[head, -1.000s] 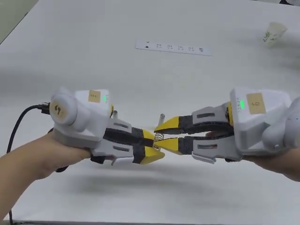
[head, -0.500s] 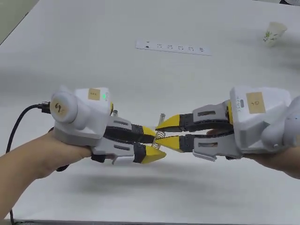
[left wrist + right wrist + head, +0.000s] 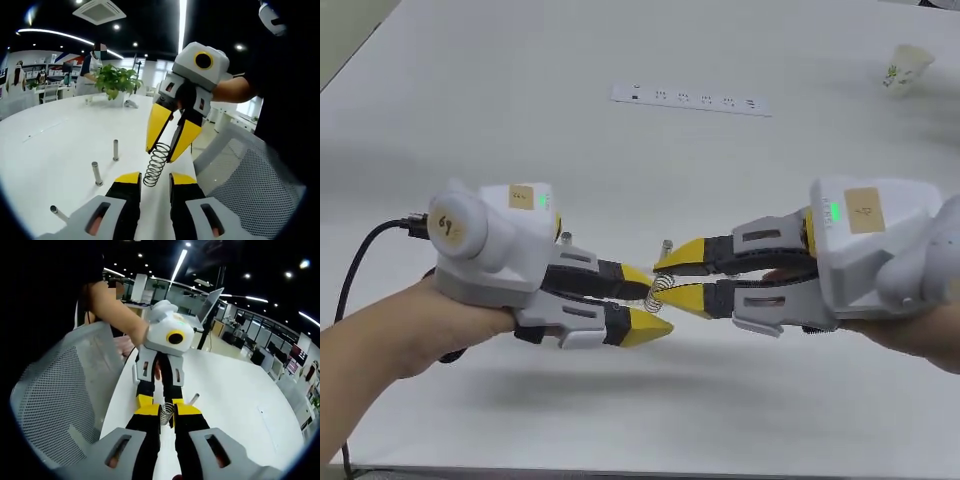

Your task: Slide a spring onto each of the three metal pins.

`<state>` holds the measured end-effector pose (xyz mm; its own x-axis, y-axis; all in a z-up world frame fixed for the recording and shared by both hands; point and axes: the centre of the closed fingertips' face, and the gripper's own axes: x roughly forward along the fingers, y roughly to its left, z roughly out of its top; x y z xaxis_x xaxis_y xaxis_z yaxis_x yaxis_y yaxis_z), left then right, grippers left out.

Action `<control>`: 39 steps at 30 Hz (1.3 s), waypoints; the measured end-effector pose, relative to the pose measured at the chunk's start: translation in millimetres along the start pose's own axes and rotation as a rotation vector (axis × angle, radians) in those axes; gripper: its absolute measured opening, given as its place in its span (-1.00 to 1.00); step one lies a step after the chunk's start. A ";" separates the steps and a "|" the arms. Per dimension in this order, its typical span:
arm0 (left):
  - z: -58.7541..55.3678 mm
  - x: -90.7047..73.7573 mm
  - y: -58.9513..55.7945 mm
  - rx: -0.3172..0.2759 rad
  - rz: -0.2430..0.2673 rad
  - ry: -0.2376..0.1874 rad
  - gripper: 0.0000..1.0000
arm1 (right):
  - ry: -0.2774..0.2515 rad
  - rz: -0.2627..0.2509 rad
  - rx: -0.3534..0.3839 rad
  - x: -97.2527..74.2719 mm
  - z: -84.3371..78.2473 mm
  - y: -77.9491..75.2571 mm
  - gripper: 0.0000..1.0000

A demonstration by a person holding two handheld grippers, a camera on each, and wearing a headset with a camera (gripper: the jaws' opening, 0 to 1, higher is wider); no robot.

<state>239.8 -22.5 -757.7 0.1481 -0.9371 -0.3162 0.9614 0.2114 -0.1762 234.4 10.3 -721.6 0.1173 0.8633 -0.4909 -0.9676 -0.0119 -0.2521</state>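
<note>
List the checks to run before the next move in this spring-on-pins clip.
1. Right gripper clamped on the spring: ok, its yellow tips pinch the upper end.
2. Left gripper free of the spring: cannot tell; its jaws stand apart, with the lower end between them.
3. Three metal pins bare and ready: ok.
4. Spring lined up over a pin: not ok; it is held in the air, beside the pins.
5. Spring coils undamaged: cannot tell.
</note>
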 end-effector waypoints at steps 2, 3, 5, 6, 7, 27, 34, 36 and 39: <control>0.5 -0.4 1.2 0.001 0.006 -0.002 -0.65 | 0.011 0.006 -0.009 0.6 -1.0 0.7 -0.86; 0.8 -0.6 1.9 0.001 0.009 -0.004 -0.62 | 0.013 0.009 -0.010 0.8 -1.1 1.2 -0.86; 1.1 -1.4 3.5 0.005 0.018 -0.005 -0.58 | 0.013 0.012 -0.008 1.1 -0.7 1.4 -0.86; 1.1 -1.9 4.3 0.004 0.022 -0.004 -0.55 | 0.018 0.014 -0.010 1.3 -1.4 1.5 -0.86; 1.4 -2.7 5.2 0.002 0.028 -0.006 -0.53 | 0.024 0.016 -0.012 1.5 -2.3 1.7 -0.86; 4.0 -19.0 10.9 0.034 0.076 -0.008 -0.36 | 0.090 0.051 0.023 2.4 -15.3 6.8 -0.86; 4.2 -26.0 12.5 0.031 0.092 -0.010 -0.35 | 0.104 0.056 0.018 2.5 -18.3 7.0 -0.86; 4.2 -28.7 13.4 0.027 0.098 -0.013 -0.31 | 0.105 0.056 0.017 2.5 -18.4 7.1 -0.86; 2.2 -33.4 15.1 0.021 0.110 -0.012 -0.28 | 0.101 0.052 0.018 2.3 -17.4 6.6 -0.86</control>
<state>249.8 11.4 -747.7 0.2553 -0.9120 -0.3210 0.9439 0.3071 -0.1216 232.2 3.5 -738.9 0.0874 0.8067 -0.5844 -0.9768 -0.0457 -0.2091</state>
